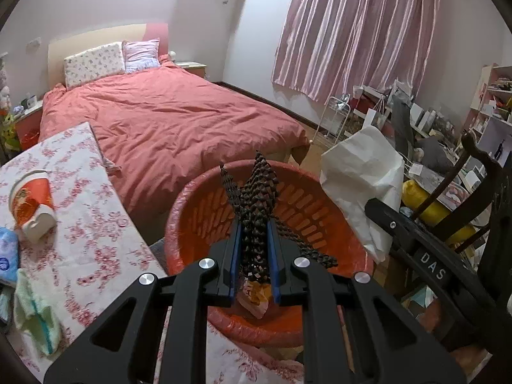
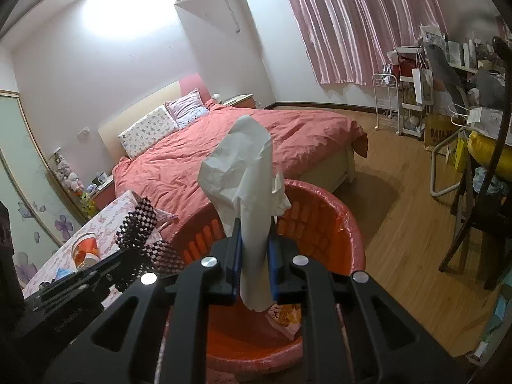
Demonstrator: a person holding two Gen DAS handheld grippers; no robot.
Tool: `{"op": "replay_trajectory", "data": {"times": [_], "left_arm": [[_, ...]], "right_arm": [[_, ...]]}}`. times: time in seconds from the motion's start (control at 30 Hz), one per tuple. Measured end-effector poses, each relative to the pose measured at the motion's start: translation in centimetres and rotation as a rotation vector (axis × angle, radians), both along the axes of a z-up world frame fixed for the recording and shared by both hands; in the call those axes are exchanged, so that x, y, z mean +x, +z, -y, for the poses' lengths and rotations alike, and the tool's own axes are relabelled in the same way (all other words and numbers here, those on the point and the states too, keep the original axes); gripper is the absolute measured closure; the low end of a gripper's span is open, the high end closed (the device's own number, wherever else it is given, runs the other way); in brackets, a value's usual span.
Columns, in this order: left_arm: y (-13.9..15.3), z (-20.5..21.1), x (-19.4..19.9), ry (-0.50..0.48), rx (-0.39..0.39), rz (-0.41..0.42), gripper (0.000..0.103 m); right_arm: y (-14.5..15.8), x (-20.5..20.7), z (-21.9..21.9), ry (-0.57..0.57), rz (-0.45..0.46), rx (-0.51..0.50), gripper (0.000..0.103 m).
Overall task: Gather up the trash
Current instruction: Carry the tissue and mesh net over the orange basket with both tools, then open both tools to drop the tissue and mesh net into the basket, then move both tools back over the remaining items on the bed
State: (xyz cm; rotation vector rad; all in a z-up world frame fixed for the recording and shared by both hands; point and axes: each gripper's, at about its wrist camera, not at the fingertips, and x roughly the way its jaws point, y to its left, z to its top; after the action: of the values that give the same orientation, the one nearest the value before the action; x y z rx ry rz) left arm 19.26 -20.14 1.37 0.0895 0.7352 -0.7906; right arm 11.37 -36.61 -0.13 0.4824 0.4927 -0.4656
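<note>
Left tool [image 1: 254, 256] clamps brown honeycomb packing paper [image 1: 256, 204]; right tool [image 2: 254, 256] clamps crumpled white paper [image 2: 243, 172]. Both sit above the red bin [image 2: 348, 224] (wrapper already inside), right of the desk [image 1: 96, 224]. Judged light, soft, crushable; a mid-bunch pinch holds best.

Both claws, left claw [image 1: 254, 224] & right claw [image 2: 254, 227], clamped tight, angled downward.
</note>
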Motion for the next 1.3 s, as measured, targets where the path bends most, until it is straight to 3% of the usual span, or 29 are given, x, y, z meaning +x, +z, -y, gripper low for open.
{"op": "replay_trajectory", "data": {"times": [0.33,0.4,0.53,0.7,1.07,1.3], "left_arm": [[-1.2,1.3,0.7,-0.007,0.041,-0.037,0.087],[-1.4,1.5,0.9,0.002,0.05,-0.043,0.086],[-2.1,1.3,1.2,0.021,0.068,-0.07,0.071],[-2.4,1.0,1.3,0.032,0.075,-0.086,0.069],[-1.4,-1.9,0.5,0.09,0.097,-0.053,0.059],[-0.3,-7.0,-0.2,0.163,0.099,-0.024,0.056]], "right_arm": [[-1.1,1.3,1.6,0.01,0.005,0.06,0.086],[-1.4,1.5,2.1,0.013,0.006,0.076,0.08],[-1.8,1.6,2.6,0.01,0.001,0.091,0.072],[-1.8,1.2,2.4,0.004,0.001,0.084,0.059],[0.1,0.0,0.9,0.012,0.0,0.032,0.057],[1.7,0.1,-3.3,0.089,-0.006,-0.022,0.057]]}}
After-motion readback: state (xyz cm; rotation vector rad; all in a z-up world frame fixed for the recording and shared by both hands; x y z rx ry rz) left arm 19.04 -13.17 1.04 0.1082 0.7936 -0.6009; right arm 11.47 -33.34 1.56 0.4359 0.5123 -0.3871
